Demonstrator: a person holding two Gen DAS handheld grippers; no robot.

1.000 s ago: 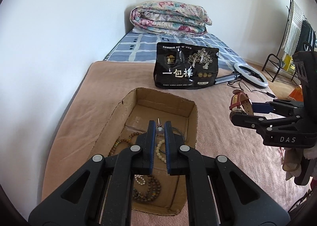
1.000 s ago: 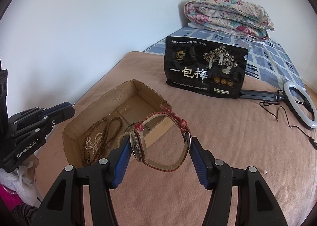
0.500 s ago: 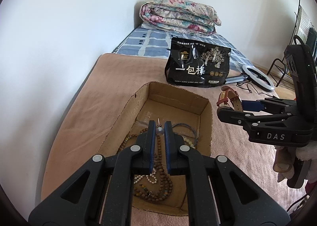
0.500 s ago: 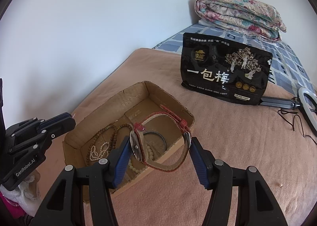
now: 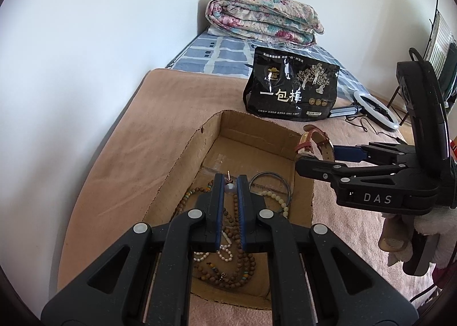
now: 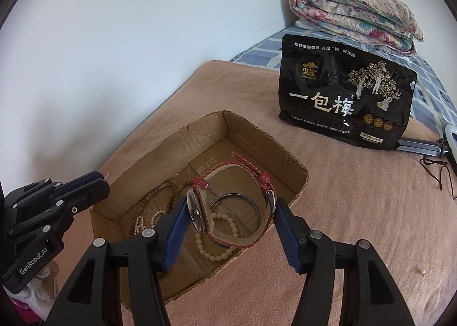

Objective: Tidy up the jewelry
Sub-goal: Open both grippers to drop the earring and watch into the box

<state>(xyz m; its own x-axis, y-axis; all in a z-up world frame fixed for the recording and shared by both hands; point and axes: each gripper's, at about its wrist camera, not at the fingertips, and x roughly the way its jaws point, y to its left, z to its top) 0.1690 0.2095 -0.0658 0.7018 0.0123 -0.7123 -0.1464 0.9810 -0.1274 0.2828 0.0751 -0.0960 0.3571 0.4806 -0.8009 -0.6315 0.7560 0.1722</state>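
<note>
Watch [image 6: 228, 211] clamped across its strap loop in the right gripper [image 6: 231, 221], held over the cardboard box [image 6: 257, 131]. Left gripper [image 5: 230, 186] pinched on a small earring [image 5: 230, 186] above the box. Beads [image 5: 228, 269] and bangle [image 6: 237, 211] lie inside. Black pouch [image 6: 342, 97] stands beyond, well clear.

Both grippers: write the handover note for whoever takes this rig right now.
Left gripper: shut on a small earring, held over the box.
Right gripper: shut on the red-strap watch, held over the box's near-right corner.
In the box already: brown bead strings, pearl strand, pale bead bracelet, metal bangle.
Done: those four pieces are stowed.
Left: lower the earring and the watch into the box and release. No other loose jewelry shows on the blanket.
</note>
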